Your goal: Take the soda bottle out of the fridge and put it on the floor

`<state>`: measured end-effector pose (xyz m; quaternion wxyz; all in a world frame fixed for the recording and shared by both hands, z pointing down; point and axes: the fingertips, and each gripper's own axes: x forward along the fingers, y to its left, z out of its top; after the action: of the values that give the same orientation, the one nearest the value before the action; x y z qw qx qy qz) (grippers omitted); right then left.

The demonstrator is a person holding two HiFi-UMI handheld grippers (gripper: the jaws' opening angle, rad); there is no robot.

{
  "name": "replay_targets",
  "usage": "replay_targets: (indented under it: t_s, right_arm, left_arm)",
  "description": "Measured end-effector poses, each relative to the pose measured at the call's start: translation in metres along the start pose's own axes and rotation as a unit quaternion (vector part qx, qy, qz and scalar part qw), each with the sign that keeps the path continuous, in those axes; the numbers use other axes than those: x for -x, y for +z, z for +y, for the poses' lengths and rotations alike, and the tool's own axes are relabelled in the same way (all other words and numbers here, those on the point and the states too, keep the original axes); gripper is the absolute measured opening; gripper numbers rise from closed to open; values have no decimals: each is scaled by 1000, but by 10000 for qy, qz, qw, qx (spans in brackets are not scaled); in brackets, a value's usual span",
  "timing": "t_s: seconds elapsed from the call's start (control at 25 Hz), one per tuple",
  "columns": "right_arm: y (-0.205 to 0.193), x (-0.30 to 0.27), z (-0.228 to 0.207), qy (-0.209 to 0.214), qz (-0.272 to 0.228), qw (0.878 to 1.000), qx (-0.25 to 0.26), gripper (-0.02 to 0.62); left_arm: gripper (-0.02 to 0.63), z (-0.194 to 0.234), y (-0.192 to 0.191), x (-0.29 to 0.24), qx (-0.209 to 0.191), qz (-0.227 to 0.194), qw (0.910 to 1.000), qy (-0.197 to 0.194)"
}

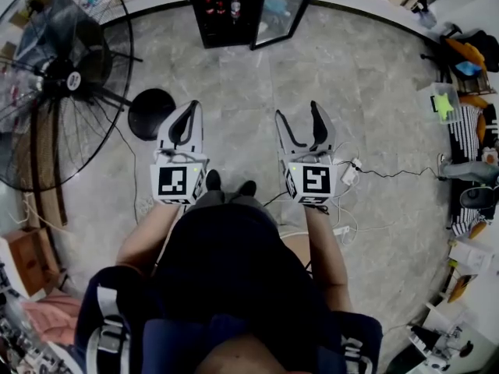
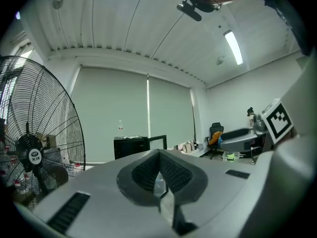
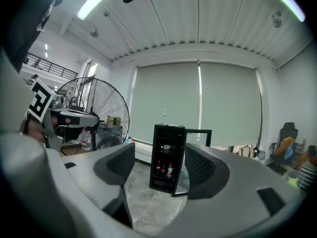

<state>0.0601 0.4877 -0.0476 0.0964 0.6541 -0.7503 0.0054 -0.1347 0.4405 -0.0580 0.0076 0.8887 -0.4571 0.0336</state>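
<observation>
Two claws are held out ahead of the person, both pointing across the grey floor (image 1: 366,92) toward the small black fridge (image 1: 224,18) by the far wall, well apart from them. The left claw (image 1: 192,109) is pressed together, its pads meeting with nothing between them. The right claw (image 1: 297,115) stands spread wide and has hold of nothing; the fridge shows in its gap only because it stands far off behind. The fridge door (image 1: 284,10) hangs open to the right, and on a low shelf sits a short row of soda bottles (image 3: 164,169) with red labels. The one to fetch is among them, still inside, though they look too small from here to say which is meant. I judge the task to be at its very start: this is the approach, with nothing reached or gripped. The next move calls for walking up to the fridge and getting low, since that shelf is near the floor. Then the wide right claw can go in past the door edge and around one bottle's body without knocking its close neighbours. A firm squeeze, a straight pull out, and the bottle can be stood upright on the open floor, clear of the big fan (image 1: 72,80) to the left.
</observation>
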Motion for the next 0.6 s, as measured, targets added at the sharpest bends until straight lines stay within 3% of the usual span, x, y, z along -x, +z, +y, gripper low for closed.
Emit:
replay_targets:
  t_s: [0.6]
  right_arm:
    - [-15, -57, -20, 694, -84, 9974, 191, 330]
  left_arm:
    - [23, -4, -6, -28, -93, 56, 9988, 476]
